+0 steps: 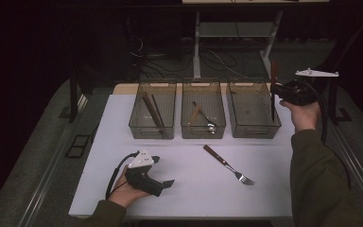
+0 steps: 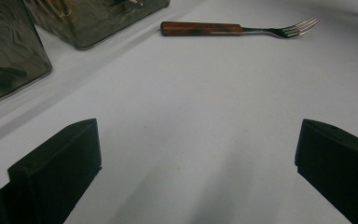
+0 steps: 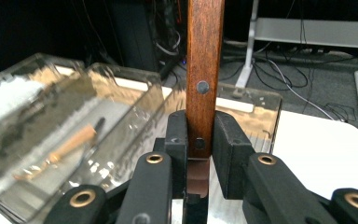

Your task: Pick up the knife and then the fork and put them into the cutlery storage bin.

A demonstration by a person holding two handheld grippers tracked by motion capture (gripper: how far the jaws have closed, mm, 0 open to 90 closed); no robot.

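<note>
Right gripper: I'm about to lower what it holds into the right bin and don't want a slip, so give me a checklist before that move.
1. Grip: right gripper is shut on the wooden handle: ok.
2. Handle upright between the jaws: ok.
3. Position: in the high view the utensil hangs at the right bin's right wall; whether it is inside the rim: cannot tell.
4. Floor of the right bin free: looks bare, ok.
5. Left gripper open, resting on the table, out of the way: ok.
6. Fork lies apart from the bins: ok.
</note>
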